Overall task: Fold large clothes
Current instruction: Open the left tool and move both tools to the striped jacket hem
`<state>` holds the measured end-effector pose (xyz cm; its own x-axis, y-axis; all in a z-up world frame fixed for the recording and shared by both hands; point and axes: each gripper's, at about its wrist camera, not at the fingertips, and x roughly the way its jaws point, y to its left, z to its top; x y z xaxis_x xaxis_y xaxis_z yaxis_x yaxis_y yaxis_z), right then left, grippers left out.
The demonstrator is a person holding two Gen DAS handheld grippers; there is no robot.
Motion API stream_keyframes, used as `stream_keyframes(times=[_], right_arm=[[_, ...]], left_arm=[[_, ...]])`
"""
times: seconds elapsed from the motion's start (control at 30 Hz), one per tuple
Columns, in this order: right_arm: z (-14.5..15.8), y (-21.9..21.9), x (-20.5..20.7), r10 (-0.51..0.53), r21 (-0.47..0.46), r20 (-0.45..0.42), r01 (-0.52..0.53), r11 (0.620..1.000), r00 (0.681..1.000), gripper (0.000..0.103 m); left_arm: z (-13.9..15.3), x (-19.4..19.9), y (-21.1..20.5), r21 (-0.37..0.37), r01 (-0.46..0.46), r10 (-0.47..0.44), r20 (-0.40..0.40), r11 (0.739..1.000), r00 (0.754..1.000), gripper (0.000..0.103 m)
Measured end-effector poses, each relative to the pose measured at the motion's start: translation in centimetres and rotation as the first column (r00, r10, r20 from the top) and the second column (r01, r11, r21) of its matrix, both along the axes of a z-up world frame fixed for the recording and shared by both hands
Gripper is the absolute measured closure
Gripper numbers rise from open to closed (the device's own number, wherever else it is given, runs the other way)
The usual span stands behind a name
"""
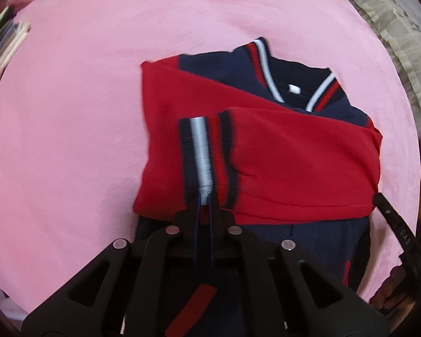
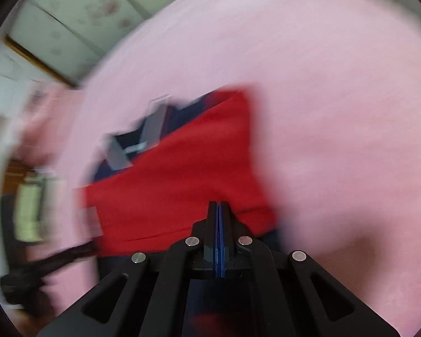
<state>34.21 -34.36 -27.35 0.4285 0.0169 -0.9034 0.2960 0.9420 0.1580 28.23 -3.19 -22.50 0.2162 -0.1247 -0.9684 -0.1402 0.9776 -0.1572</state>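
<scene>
One red and navy jacket [image 1: 266,146] lying on pink bedding [image 1: 84,112], sleeves folded across. Left tongs [image 1: 203,199] clamped on the striped cuff [image 1: 205,154] atop the jacket. Right tongs [image 2: 218,206] pressed together, empty, above the jacket's red sleeve [image 2: 182,179].

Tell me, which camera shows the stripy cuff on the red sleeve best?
The left wrist view. There the stripy cuff is sharp, right ahead of the left tongs, which pinch its end. The right wrist view is blurred and shows only plain red sleeve, no cuff.
</scene>
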Motion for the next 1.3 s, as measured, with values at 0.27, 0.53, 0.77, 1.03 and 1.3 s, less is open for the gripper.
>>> stream_keyframes(times=[0.27, 0.53, 0.77, 1.03, 1.3], right_arm=[[1.8, -4.4, -2.5, -0.165, -0.031, -0.019, 0.164, 0.986, 0.986, 0.102], [4.9, 0.6, -6.8, -0.104, 0.006, -0.021, 0.104, 0.995, 0.994, 0.1], [5.9, 6.5, -11.1, -0.017, 0.066, -0.054, 0.021, 0.998, 0.998, 0.075], [8.3, 11.4, -13.4, 0.066, 0.022, 0.012, -0.066, 0.998, 0.998, 0.018], [10.4, 11.3, -15.4, 0.142, 0.05, 0.009, -0.142, 0.989, 0.99, 0.014]], left_arm=[[0.0, -2.0, 2.0, -0.035, -0.046, 0.046, 0.007, 0.998, 0.999, 0.102], [0.8, -4.5, 0.6, 0.063, 0.097, -0.098, 0.003, 0.993, 0.995, 0.097], [2.7, -7.4, 0.5, 0.103, 0.171, -0.17, -0.023, 0.98, 0.985, 0.047], [5.3, -10.0, 0.1, 0.076, 0.169, -0.169, -0.002, 0.983, 0.986, 0.038], [11.3, -14.6, 0.1, 0.072, 0.101, -0.107, 0.077, 0.992, 0.991, 0.031]])
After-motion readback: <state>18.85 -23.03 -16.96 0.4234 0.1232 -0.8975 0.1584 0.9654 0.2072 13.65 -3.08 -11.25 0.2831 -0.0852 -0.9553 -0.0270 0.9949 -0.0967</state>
